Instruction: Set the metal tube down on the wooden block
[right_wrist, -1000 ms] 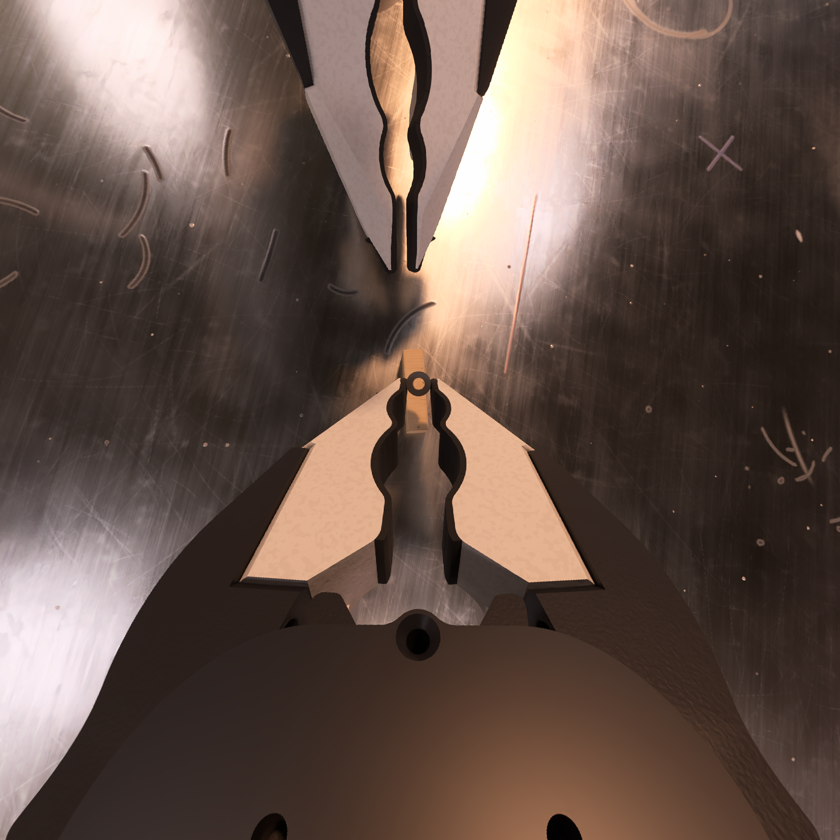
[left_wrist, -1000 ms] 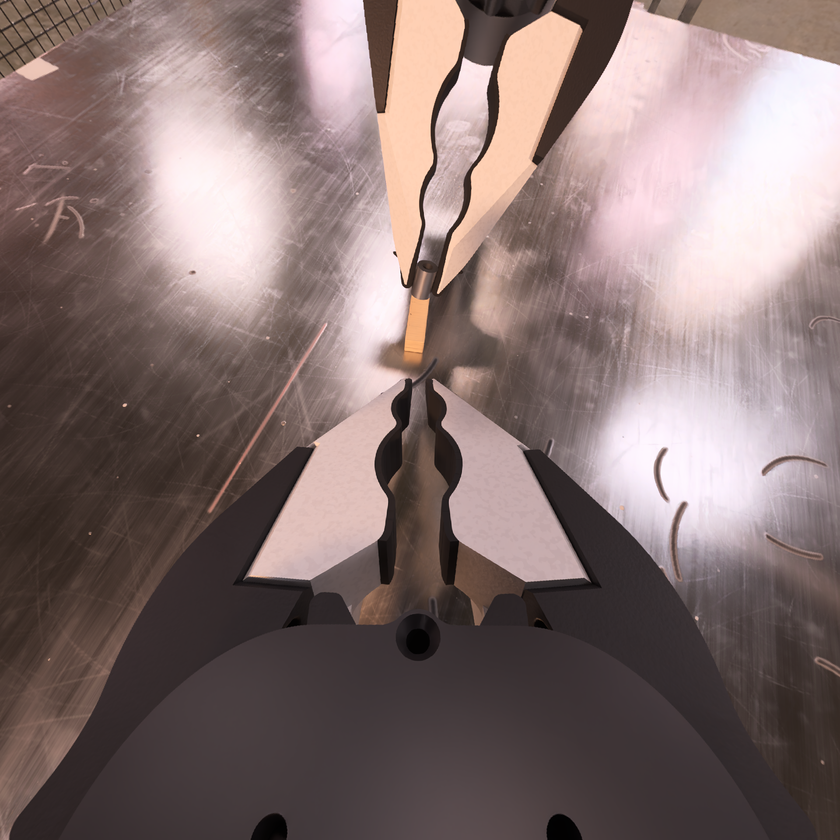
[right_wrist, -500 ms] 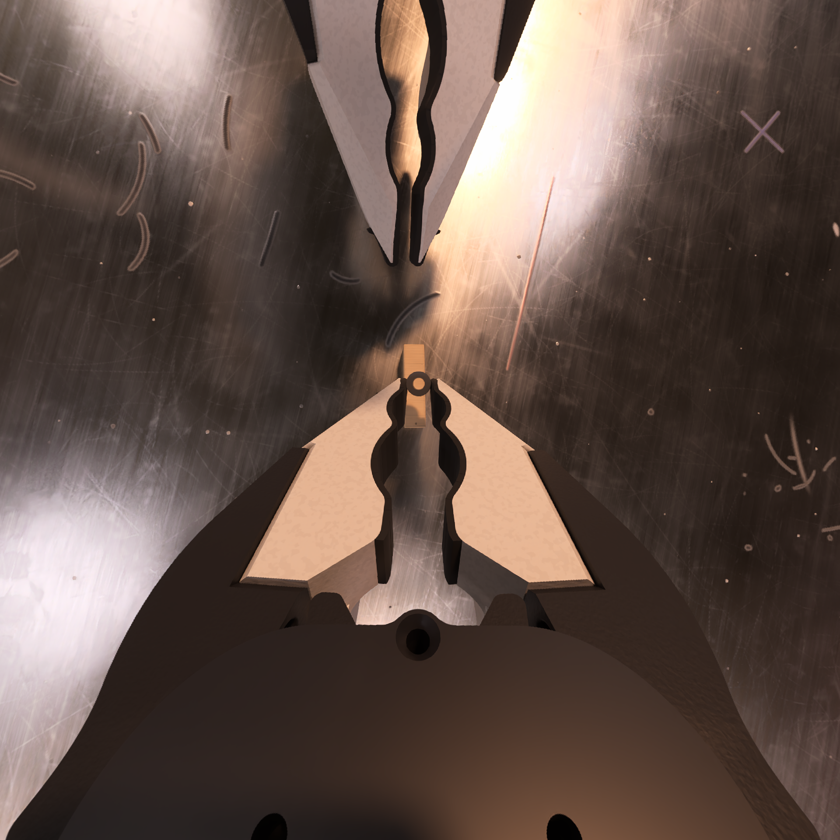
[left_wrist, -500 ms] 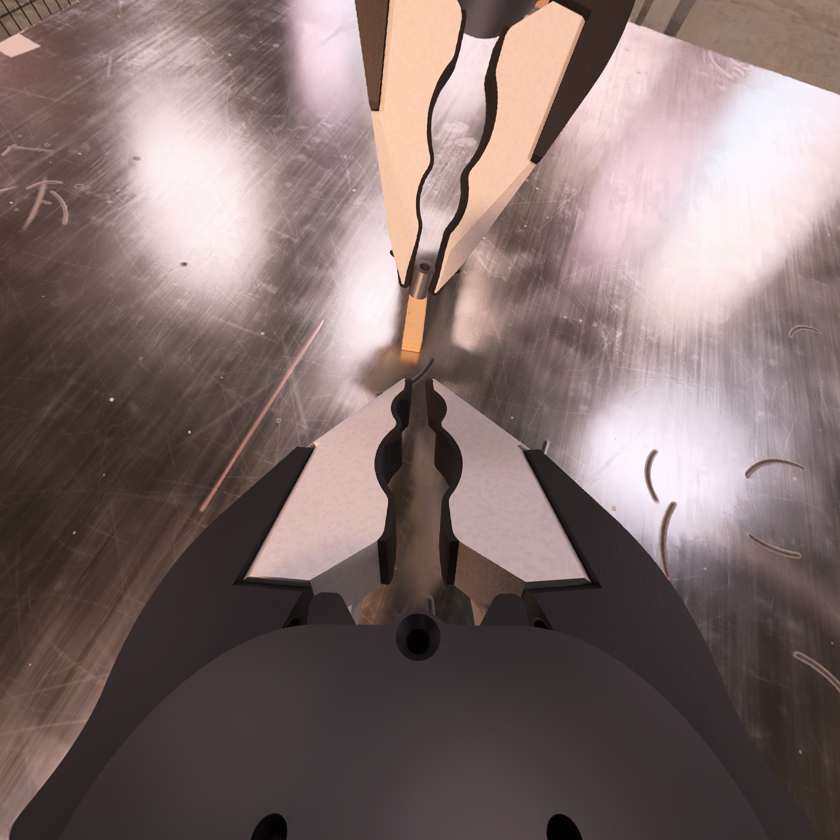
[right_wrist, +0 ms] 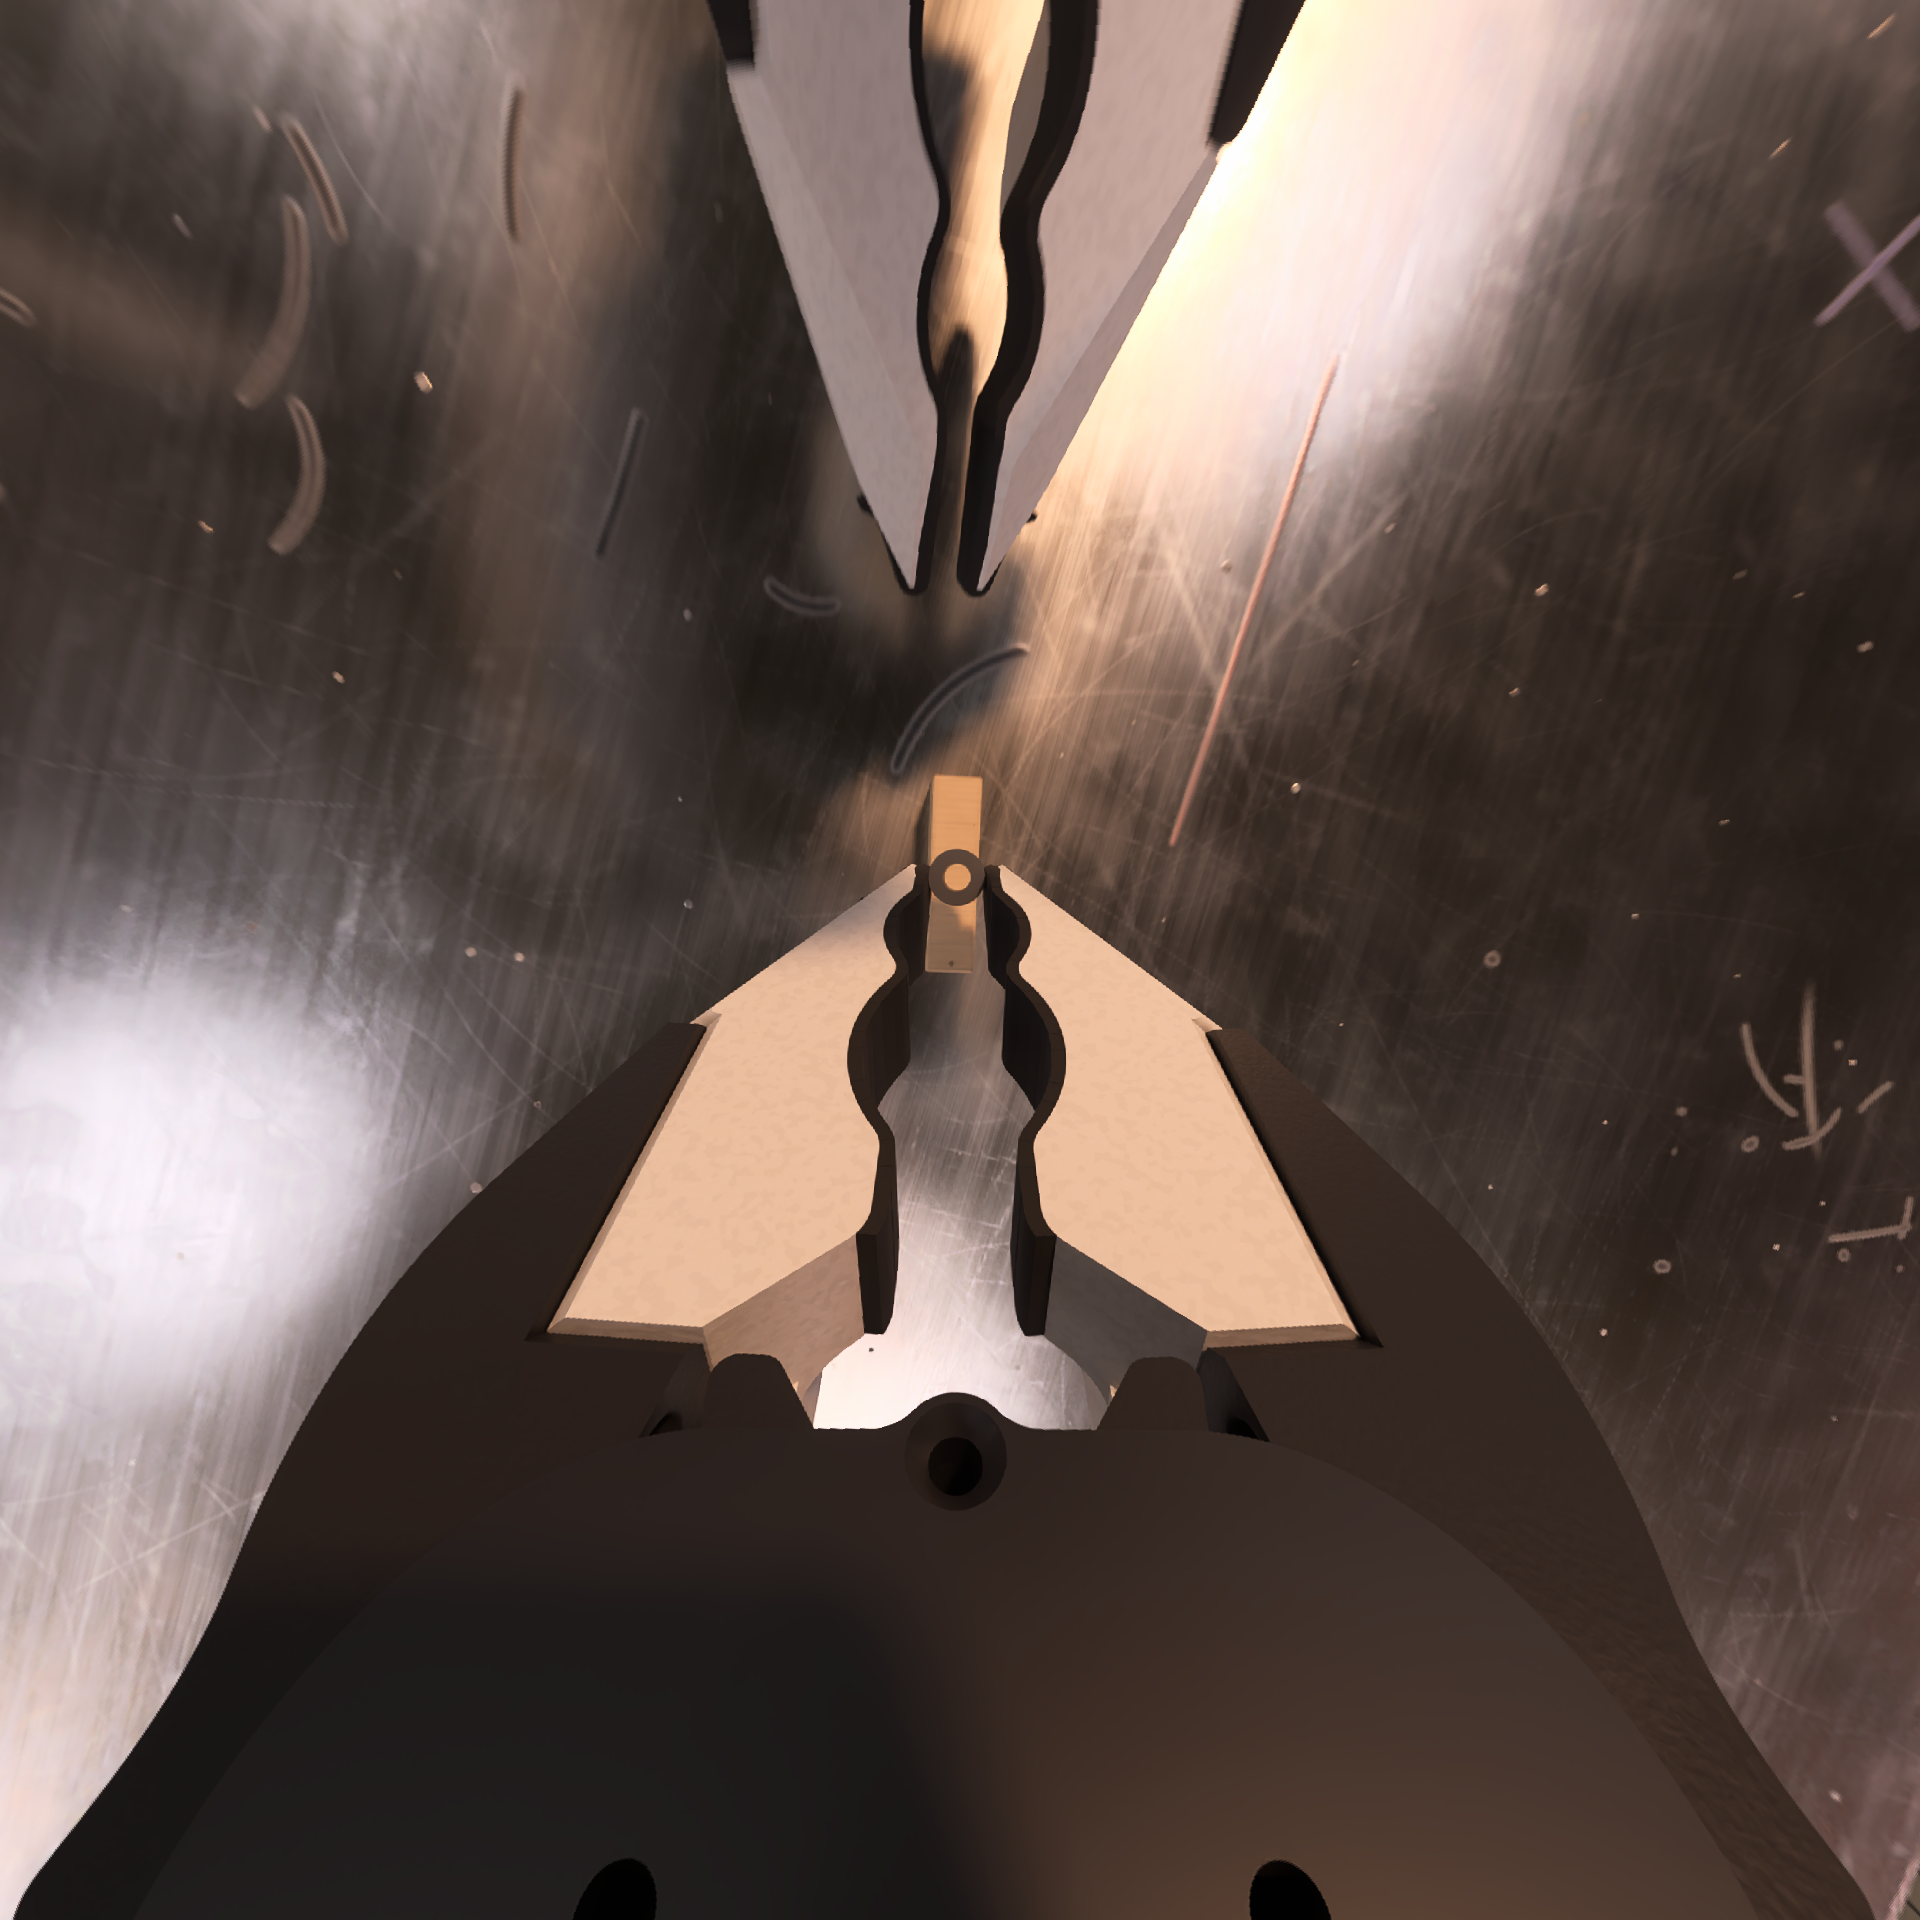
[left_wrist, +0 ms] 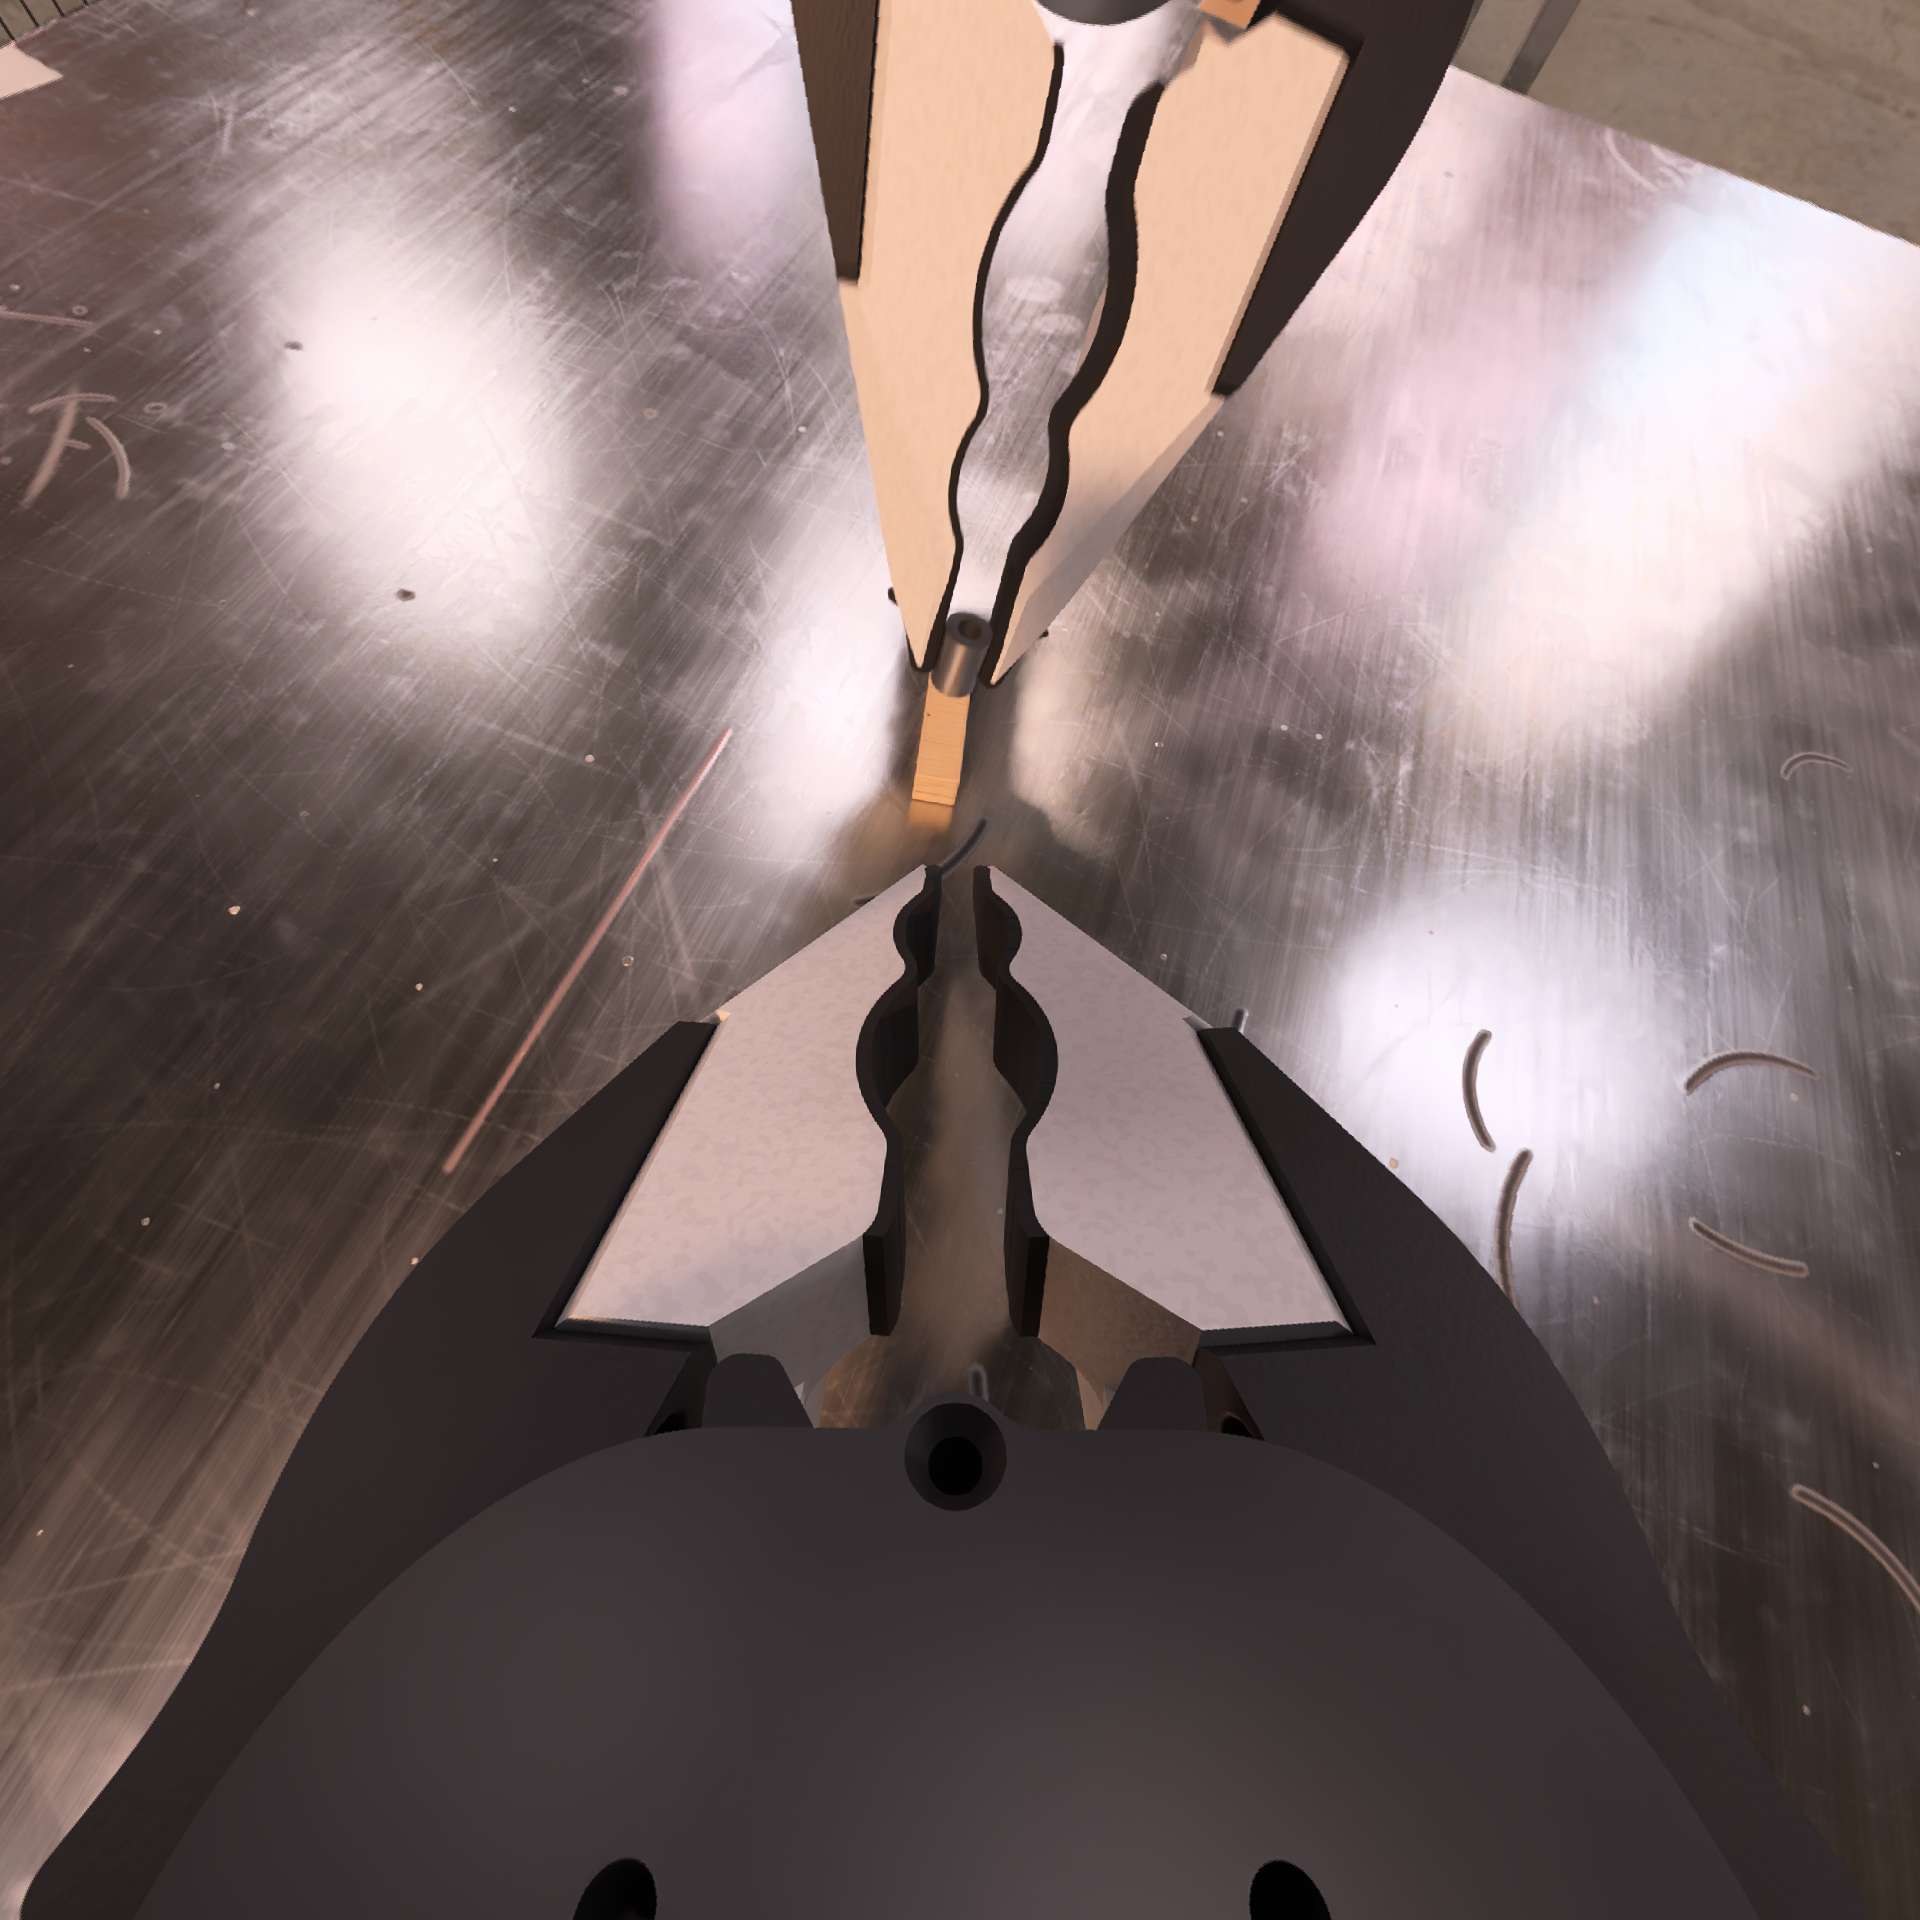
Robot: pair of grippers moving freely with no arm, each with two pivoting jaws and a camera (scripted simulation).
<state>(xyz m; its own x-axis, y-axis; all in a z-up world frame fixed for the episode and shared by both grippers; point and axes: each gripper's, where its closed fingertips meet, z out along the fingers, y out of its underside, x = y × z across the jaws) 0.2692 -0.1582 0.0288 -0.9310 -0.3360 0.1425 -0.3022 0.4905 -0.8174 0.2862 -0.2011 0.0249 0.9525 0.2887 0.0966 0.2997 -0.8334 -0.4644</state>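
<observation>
The setting reads as a workshop or metalworking bench. The scratched, brushed-steel surface fills both views and reflects bright overhead light patches. Dark curled metal shavings lie at the lower right of the left wrist view. Scribed marks, including a cross, appear at the upper right of the right wrist view.

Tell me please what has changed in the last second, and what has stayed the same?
Very little moved. The left gripper backed off slightly: in the right wrist view its tips sit higher in the picture, farther from the wooden block. Nothing was gripped or released. The right gripper still pinches the metal tube upright over the block, and the left gripper stays nearly closed and empty.
</observation>
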